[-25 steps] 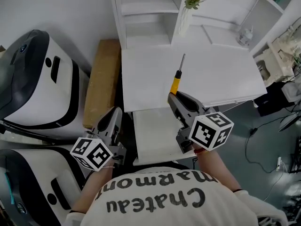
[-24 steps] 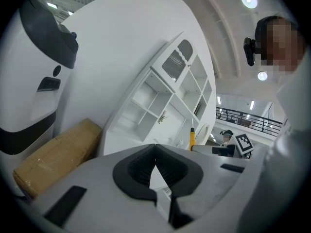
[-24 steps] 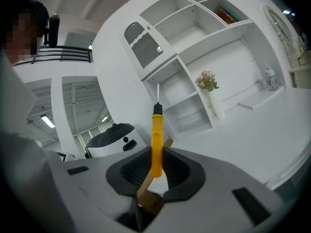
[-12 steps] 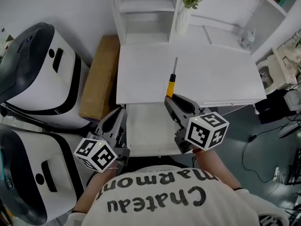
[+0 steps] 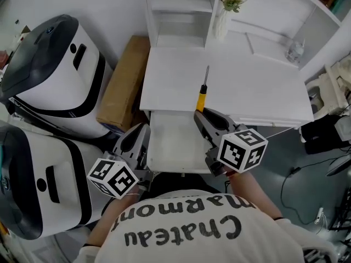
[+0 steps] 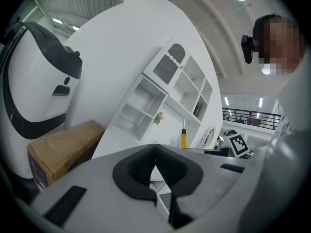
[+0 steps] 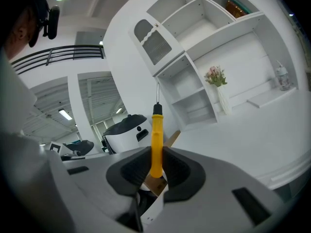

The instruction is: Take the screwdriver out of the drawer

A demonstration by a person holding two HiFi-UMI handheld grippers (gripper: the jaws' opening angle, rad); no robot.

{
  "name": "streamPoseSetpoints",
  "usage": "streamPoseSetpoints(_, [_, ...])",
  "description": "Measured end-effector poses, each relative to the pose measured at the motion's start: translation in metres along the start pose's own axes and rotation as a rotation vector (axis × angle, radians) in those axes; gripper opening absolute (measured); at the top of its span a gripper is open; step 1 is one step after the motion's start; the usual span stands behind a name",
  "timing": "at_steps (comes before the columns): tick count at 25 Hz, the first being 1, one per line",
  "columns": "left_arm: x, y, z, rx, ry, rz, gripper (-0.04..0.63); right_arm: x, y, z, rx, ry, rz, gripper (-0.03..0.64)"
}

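- Your right tool point(image 5: 201, 114) is clamped on the screwdriver point(image 5: 203, 96). In the right gripper view the two dark pads press on either side of the butt end of its yellow handle point(image 7: 156, 144), with the jaws standing narrow around it.
- The screwdriver is out of the drawer point(image 5: 174, 147). It sits over the front part of the white table point(image 5: 258, 92), just past the table's front edge. Its black collar and metal shaft point away from you toward the white shelf unit point(image 5: 178, 15). You cannot tell from these views whether it touches the tabletop.
- The drawer is pulled out toward you below the table's front edge, and the bare white inside that shows holds nothing visible.
- Your left tool point(image 5: 141, 131) hangs low at the drawer's left side, well apart from the screwdriver. In the left gripper view its jaws point(image 6: 155, 152) are closed tip to tip with nothing between them.
- From the left gripper view the screwdriver's yellow handle point(image 6: 183, 140) stands beyond the left tool's jaws.
- A brown cardboard box point(image 5: 125, 84) lies to the left of the table, between it and two white-and-black machines point(image 5: 55, 64).
- A white vase point(image 5: 221, 25) with pink flowers stands at the back of the table beside the shelf unit.
- A small clear glass vessel point(image 5: 294, 51) stands at the table's far right.
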State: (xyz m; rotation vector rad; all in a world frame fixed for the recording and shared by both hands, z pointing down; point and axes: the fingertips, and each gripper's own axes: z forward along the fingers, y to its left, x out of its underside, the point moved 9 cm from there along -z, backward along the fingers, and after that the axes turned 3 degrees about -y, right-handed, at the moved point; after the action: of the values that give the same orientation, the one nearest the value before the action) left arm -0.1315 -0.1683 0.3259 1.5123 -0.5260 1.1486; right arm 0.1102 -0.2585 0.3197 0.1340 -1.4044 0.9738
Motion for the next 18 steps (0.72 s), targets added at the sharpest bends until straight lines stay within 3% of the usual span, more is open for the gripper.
streamPoseSetpoints(18, [0.033,-0.039,-0.038,-0.068,-0.053,-0.01,0.023,0.024,0.004,-0.038,-0.07,0.061,-0.033,0.08])
